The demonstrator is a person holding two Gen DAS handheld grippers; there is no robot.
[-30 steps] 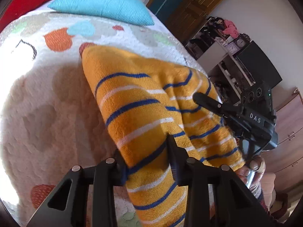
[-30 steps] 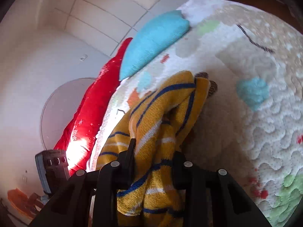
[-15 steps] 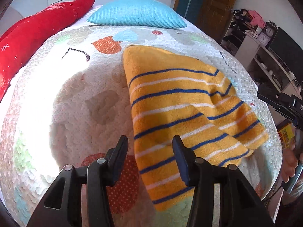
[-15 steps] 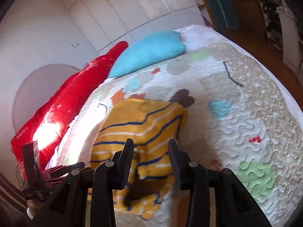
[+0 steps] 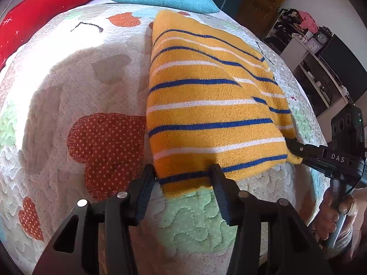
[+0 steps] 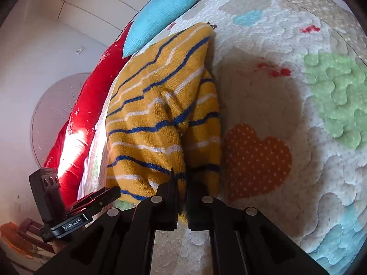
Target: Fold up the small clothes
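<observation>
Now pinching the near hem for another fold
Right claw is clamping the striped garment at the bed's near edge; left claw is straddling its hem, jaws apart, probably needing closure.

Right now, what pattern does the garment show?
Garment: mustard yellow with blue and white stripes, clearest in left wrist view.

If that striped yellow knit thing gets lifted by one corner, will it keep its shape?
Probably not: the striped knit garment already bunches and creases where the right tool pinches it, so it likely droops. Its fuzzy weave probably grips rather than slips. It looks light.
</observation>
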